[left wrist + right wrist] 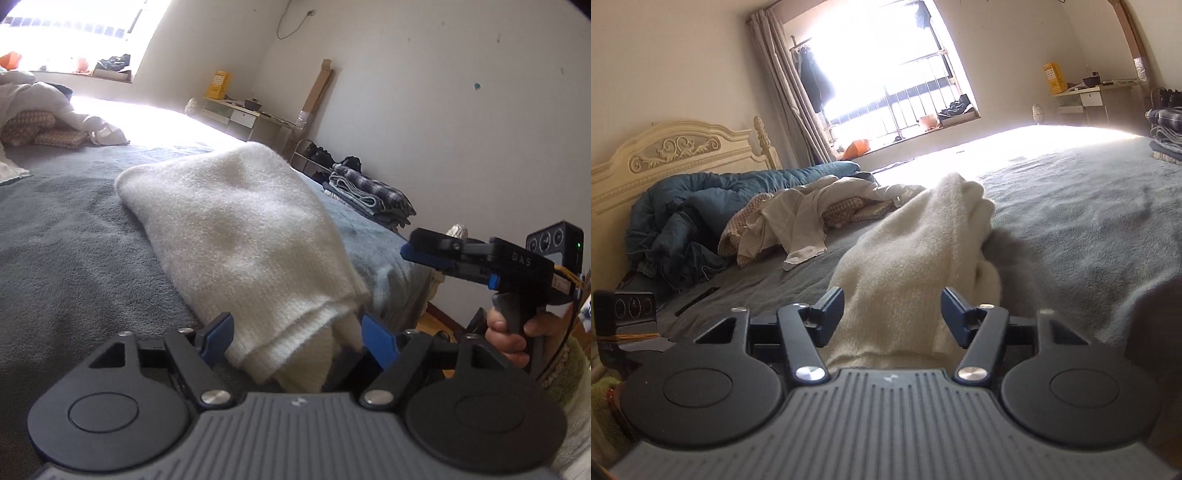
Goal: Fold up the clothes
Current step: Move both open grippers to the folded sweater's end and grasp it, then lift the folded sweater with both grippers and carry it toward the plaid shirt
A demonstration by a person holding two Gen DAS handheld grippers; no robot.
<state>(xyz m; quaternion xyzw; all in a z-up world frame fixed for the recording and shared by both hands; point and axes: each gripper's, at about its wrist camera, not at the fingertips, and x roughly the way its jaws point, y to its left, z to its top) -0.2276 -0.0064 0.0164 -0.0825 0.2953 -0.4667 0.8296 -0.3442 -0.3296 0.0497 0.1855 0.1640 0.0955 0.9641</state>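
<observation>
Both claws stand spread: the left claw [295, 334] and right claw [892, 314] each straddle the fluffy cream knitted sweater [240, 236] without pinching it. It lies folded on the grey bed blanket [74, 229], running toward twelve o'clock. It looks soft, light and floppy; best pinched at the layered near edge.

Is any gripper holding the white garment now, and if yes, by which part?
Nothing is held. The folded white garment lies on the grey bed cover; its near end sits between the open fingers of the left gripper and right gripper, unpressed.
</observation>
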